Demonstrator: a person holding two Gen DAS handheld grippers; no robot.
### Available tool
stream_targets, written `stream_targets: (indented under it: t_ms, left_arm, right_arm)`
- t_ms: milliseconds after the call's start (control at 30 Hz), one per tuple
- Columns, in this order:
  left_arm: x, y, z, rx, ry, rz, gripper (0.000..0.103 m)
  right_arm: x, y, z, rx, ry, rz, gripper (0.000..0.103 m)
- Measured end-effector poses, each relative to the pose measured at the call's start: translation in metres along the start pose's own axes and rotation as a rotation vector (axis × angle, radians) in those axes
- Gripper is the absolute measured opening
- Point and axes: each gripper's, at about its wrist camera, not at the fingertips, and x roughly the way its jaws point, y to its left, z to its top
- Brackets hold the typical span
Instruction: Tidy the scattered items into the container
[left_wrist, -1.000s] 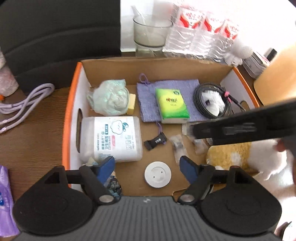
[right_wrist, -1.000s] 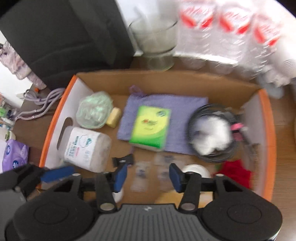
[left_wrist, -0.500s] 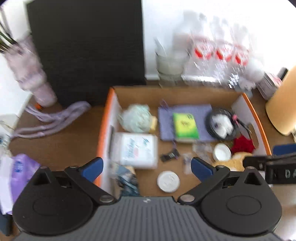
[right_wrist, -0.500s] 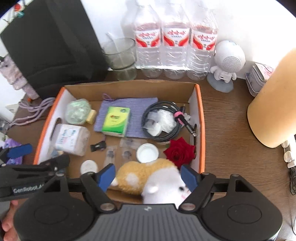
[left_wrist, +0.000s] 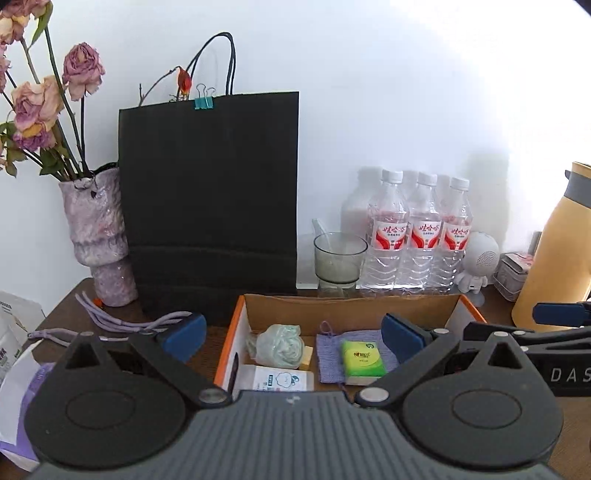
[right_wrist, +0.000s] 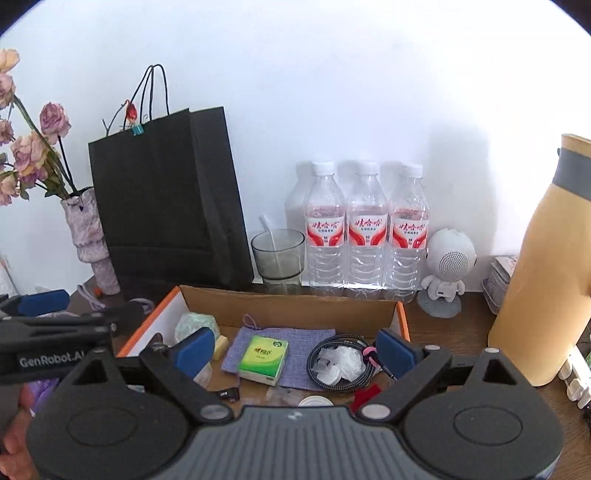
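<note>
Now that both of our tools have pulled up and back from the cardboard box (right_wrist: 295, 308), we see the whole back wall and not just the inside of the box. That tells us we have let go of what we were putting in.

The left gripper (left_wrist: 291, 338) has its jaws wide apart, with nothing between them. The right gripper (right_wrist: 295, 349) has jaws that are opening wider, and nothing is between them either.

Just past the jaws, down low, sits the box on the counter (right_wrist: 454, 332). Right between the right jaws lie the green tissue pack (right_wrist: 263, 357) on a purple cloth (right_wrist: 295, 341) and a coiled black cable (right_wrist: 341, 363). Near the left jaw of that tool we spot a pale green bag (right_wrist: 192, 325).

Outside the box, past the left gripper's left jaw, a purple cord (left_wrist: 122, 321) lies loose on the counter. We think it may still need tidying.

Farther back stand a black paper bag (right_wrist: 166, 199), a glass (right_wrist: 277, 254), three water bottles (right_wrist: 365, 229), a small white robot toy (right_wrist: 448, 266) and a vase of dry roses (left_wrist: 96, 229).
</note>
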Motion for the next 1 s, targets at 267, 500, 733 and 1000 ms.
stream_targets:
  t_ms: [267, 500, 733, 1000]
  left_arm:
    - [-0.056, 0.002, -0.043, 0.043, -0.037, 0.05, 0.103]
    - [-0.15, 0.007, -0.151, 0.105, -0.163, 0.075, 0.103]
    - [-0.193, 0.024, -0.219, 0.073, 0.0, -0.008, 0.103]
    - [-0.18, 0.029, -0.234, -0.022, 0.077, -0.023, 0.103]
  right_arm:
    - [-0.047, 0.009, -0.019, -0.011, -0.032, -0.034, 0.095]
    - [-0.138, 0.015, -0.124, 0.004, -0.13, -0.023, 0.101]
    - [-0.173, 0.025, -0.218, 0.037, -0.031, -0.016, 0.101]
    - [-0.167, 0.049, -0.251, -0.066, 0.008, -0.033, 0.101]
